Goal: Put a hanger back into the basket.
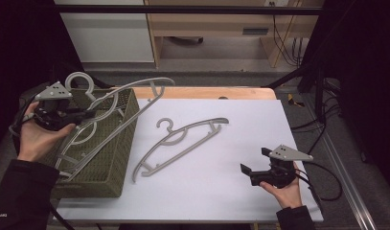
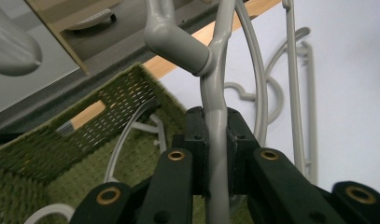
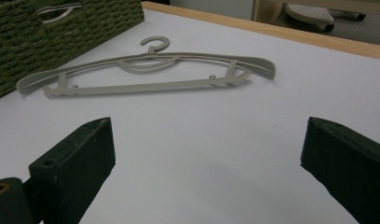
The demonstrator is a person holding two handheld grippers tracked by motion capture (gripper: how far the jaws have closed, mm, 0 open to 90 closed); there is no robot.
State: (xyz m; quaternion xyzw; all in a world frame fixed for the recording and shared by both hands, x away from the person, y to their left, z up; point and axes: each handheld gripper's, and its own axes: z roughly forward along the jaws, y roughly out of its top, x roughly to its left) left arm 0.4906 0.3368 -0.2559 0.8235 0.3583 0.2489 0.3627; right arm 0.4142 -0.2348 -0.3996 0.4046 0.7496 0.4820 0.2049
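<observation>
Hangers are coming out of the green basket [image 1: 117, 158]; one hanger [image 1: 128, 96] hangs tilted above it, clamped in the left gripper [image 1: 85, 114], another [image 1: 180, 143] lies flat on the white tabletop [image 1: 231, 191]; the right gripper [image 1: 254, 162] waits with jaws spread, likely to assist.

White table sheet [image 1: 221, 182], wooden table edge [image 1: 207, 92], pale cabinet [image 1: 106, 33], black cables on floor [image 1: 322, 129]
</observation>
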